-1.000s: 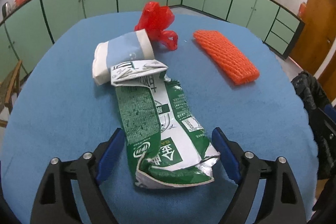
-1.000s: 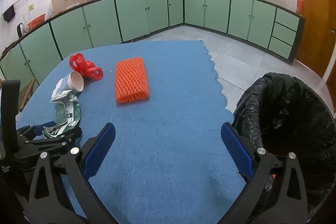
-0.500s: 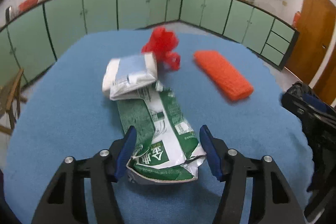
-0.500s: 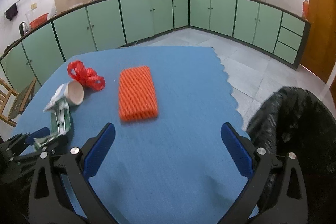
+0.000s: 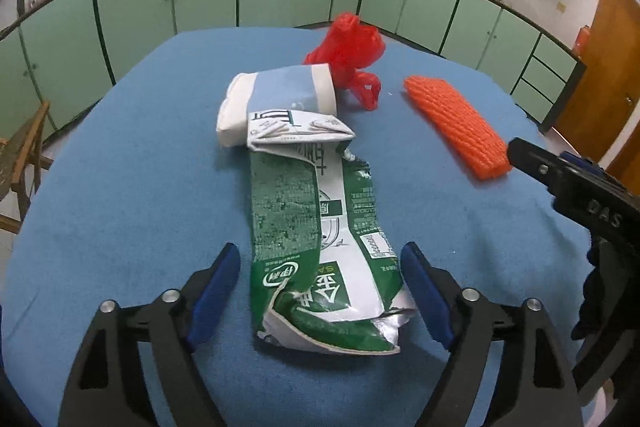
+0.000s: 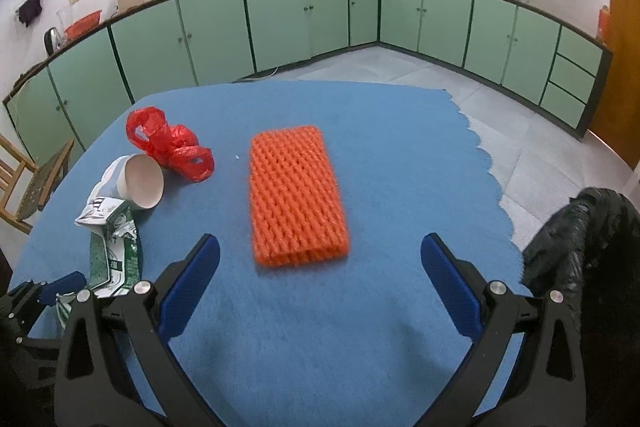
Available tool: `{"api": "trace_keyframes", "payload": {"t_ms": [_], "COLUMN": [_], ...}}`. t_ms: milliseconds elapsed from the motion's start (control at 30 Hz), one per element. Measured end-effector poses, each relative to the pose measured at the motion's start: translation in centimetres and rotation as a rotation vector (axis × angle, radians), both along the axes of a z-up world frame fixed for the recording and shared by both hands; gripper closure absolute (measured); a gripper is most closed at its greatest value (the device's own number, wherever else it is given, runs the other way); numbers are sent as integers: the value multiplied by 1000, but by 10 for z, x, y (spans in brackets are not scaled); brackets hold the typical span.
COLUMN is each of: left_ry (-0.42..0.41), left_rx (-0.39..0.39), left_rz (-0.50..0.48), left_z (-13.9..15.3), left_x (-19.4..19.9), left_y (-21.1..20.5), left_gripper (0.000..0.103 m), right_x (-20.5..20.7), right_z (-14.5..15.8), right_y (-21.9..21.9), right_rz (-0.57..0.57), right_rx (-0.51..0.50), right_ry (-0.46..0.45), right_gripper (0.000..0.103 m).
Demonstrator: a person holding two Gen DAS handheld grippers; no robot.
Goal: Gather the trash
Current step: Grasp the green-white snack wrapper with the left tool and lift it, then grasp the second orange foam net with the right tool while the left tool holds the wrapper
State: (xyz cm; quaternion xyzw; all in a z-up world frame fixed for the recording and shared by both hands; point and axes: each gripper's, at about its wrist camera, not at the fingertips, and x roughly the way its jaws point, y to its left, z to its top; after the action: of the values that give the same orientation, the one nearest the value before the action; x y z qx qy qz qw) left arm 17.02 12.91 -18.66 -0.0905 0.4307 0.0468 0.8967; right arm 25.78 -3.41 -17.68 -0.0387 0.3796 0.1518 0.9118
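Note:
A flattened green and white milk carton (image 5: 320, 227) lies on the blue table (image 5: 120, 187). My left gripper (image 5: 320, 287) is open, its blue pads on either side of the carton's near end. Behind the carton lie a paper cup (image 5: 280, 99) on its side and a crumpled red plastic bag (image 5: 348, 47). An orange foam net (image 6: 294, 195) lies just ahead of my open, empty right gripper (image 6: 320, 271). The carton (image 6: 114, 247), cup (image 6: 140, 183) and bag (image 6: 168, 143) show at left in the right wrist view.
A black trash bag (image 6: 584, 247) stands off the table's right edge. A wooden chair (image 6: 24, 187) is at the left. Green cabinets (image 6: 280, 19) line the walls beyond the table. The right gripper's body (image 5: 592, 211) shows at the right of the left wrist view.
My left gripper narrowed around the carton's near end half a second ago and is wider apart now. My right gripper has moved left towards the foam net, leaving the trash bag at the right edge.

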Motion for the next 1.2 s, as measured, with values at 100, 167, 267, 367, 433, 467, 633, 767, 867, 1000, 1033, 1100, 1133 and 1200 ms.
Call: {"api": "trace_keyframes", "payload": {"t_ms": [100,167,267,367,433,467,633,767,867,1000,1033,1100,1133,1200], "left_ry": [3,1,-13,-26,-31,-33,-49,-84,-104,-130,-137,-156,-167,-183], "left_rx": [1,-4,-18,-42,-43,-45,-58,-39,-48,-33,-29,-17,-11,-5], "left_rz": [-3,1,20,20,20,21,20,-2,-6,-16,-20,-31,-36,-50], "left_z": [-1,-1,-1,-1,0,0,3,15,24,36,39,46,51,58], "left_x": [2,3,4,3,1,1,-4,-12,-14,-14,-15,-16,-17,-16], "left_y": [-3,0,8,13,13,13,15,11,10,5,3,-4,-7,-12], "left_gripper": [16,17,31,31,31,31,31,31,31,31,31,31,31,31], "right_x": [7,11,20,26,27,26,18,1,-10,-21,-24,-32,-35,-42], "right_z": [-3,-6,-14,-22,-24,-22,-16,-2,11,26,30,41,46,55], "right_y": [8,11,16,18,17,15,10,1,-5,-21,-25,-32,-35,-41], "right_rz": [10,14,36,75,71,75,93,80,72,63,62,59,57,52], "right_rx": [-8,-11,-13,15,23,33,52,74,85,105,108,115,120,129], "right_ry": [5,12,59,126,140,138,139,101,73,42,35,15,7,-11], "right_gripper": [5,5,6,31,45,49,82,82,83,83,83,83,83,83]}}
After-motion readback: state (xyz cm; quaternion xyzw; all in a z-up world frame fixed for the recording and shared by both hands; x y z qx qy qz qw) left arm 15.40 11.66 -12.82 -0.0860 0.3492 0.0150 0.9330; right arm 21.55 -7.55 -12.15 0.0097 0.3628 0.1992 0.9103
